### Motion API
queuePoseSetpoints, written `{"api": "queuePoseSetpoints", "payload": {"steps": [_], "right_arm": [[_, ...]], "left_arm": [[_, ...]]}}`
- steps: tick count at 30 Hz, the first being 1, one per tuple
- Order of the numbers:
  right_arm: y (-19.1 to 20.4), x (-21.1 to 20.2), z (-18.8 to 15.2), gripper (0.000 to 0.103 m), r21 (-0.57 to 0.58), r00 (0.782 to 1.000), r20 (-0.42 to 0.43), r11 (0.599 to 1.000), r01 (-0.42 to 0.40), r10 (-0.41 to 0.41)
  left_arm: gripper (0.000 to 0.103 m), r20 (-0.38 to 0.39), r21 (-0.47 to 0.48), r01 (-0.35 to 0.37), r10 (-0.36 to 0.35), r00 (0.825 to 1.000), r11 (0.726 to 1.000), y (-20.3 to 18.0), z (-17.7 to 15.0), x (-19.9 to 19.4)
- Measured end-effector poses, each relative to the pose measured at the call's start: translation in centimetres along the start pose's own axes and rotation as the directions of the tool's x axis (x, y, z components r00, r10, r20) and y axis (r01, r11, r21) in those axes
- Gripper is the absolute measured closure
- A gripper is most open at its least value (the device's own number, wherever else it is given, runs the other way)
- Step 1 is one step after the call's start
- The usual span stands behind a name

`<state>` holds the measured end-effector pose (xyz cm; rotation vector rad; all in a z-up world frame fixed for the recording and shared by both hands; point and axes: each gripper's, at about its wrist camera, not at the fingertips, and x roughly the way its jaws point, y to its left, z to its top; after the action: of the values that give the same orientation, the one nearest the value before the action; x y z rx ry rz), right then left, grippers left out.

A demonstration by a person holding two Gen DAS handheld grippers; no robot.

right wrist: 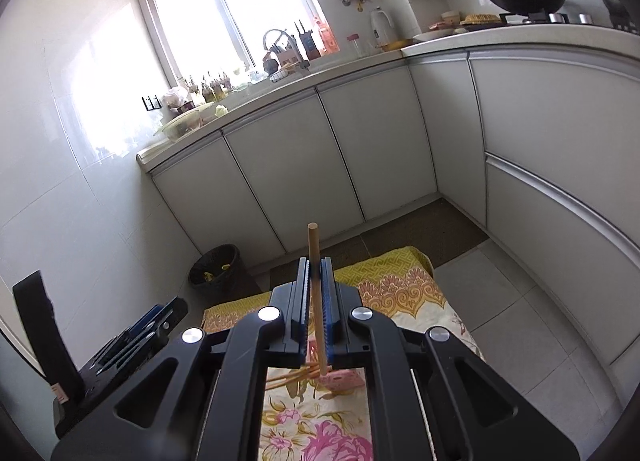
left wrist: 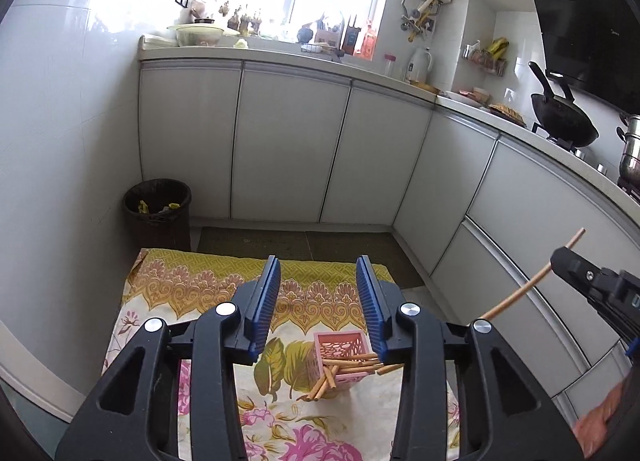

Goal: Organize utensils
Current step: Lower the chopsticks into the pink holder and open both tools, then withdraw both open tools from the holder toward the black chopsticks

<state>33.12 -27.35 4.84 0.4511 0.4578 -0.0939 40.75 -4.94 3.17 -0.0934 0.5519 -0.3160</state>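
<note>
Far left: bin (left wrist: 157, 205) on the floor by the cabinets (left wrist: 288, 141). Then the floral cloth (left wrist: 192, 281), left gripper (left wrist: 318, 301) over it, jaws partway apart with nothing between them. Just below, tipped pink basket (left wrist: 340, 349) on the cloth, chopsticks (left wrist: 344, 367) spilling out of it. Off to the right, right gripper (right wrist: 316, 289) clamped tight on one chopstick (right wrist: 314, 261), lifted clear of the basket.
</note>
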Motion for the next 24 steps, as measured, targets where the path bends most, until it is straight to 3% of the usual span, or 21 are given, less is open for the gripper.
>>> {"api": "queuePoseSetpoints", "payload": {"steps": [6, 15, 16, 18, 19, 22, 24], "right_arm": [[1.2, 3.7, 0.1, 0.097, -0.029, 0.998, 0.053, 0.998, 0.049, -0.047], [0.1, 10.0, -4.8, 0.094, -0.033, 0.997, -0.017, 0.997, 0.074, -0.074], [0.1, 10.4, -5.3, 0.087, -0.040, 0.997, -0.026, 0.997, 0.073, -0.074], [0.1, 10.8, -5.9, 0.032, -0.036, 0.997, -0.038, 0.997, 0.065, -0.067], [0.0, 10.5, -5.9, 0.026, -0.027, 0.998, -0.029, 0.998, 0.059, -0.059], [0.1, 8.9, -5.3, 0.020, -0.022, 0.999, -0.002, 0.999, 0.045, -0.045], [-0.2, 6.9, -4.8, 0.008, -0.001, 0.999, 0.026, 0.999, 0.033, -0.033]], "left_arm": [[0.065, -0.005, -0.032, -0.013, 0.013, 1.000, 0.999, 2.2, -0.9, -0.2], [0.065, -0.083, -0.075, -0.043, 0.037, 0.996, 0.996, 5.5, -4.3, 1.3], [0.065, -0.089, -0.078, -0.045, 0.039, 0.995, 0.996, 5.8, -4.6, 1.2], [0.065, -0.093, -0.077, -0.051, 0.044, 0.995, 0.996, 6.0, -5.0, 1.2], [0.065, -0.094, -0.079, -0.053, 0.046, 0.995, 0.995, 6.1, -5.1, 1.1], [0.065, -0.093, -0.088, -0.052, 0.044, 0.995, 0.995, 6.4, -5.2, 0.4], [0.064, -0.095, -0.084, -0.046, 0.038, 0.995, 0.995, 6.2, -5.2, -0.3]]}}
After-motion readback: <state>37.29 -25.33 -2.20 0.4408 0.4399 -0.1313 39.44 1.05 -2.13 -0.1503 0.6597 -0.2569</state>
